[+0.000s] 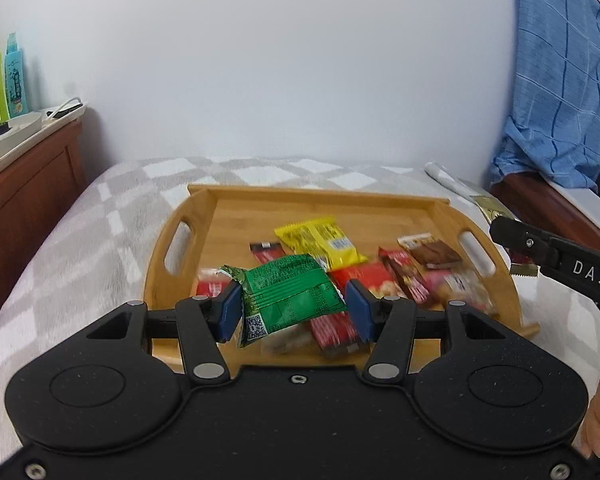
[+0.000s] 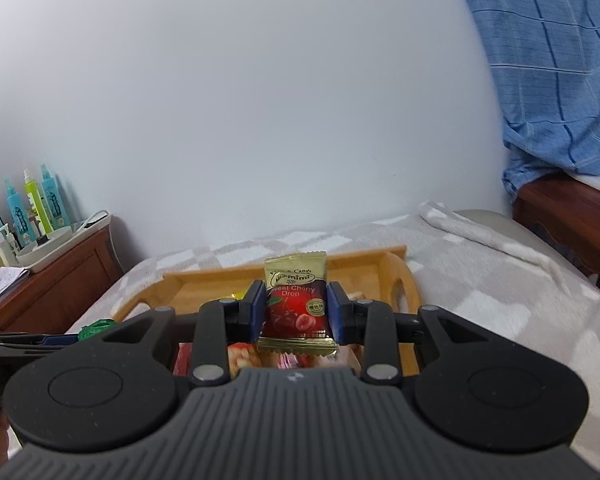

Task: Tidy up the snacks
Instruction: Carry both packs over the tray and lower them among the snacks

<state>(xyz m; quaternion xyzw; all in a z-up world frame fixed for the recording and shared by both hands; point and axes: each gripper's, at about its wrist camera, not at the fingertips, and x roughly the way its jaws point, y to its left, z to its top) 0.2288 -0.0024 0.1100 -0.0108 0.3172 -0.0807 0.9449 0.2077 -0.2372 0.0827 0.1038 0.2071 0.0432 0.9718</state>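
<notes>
Mid-carry: my left gripper clamps a green snack packet, my right gripper pinches a cherry candy packet, both lifted above the wooden tray of snacks, next probably lowering and releasing each.

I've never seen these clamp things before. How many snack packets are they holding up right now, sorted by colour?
Green packet, in the left gripper: 1
Red-and-gold cherry candy packet, in the right gripper: 1
Total: 2
</notes>
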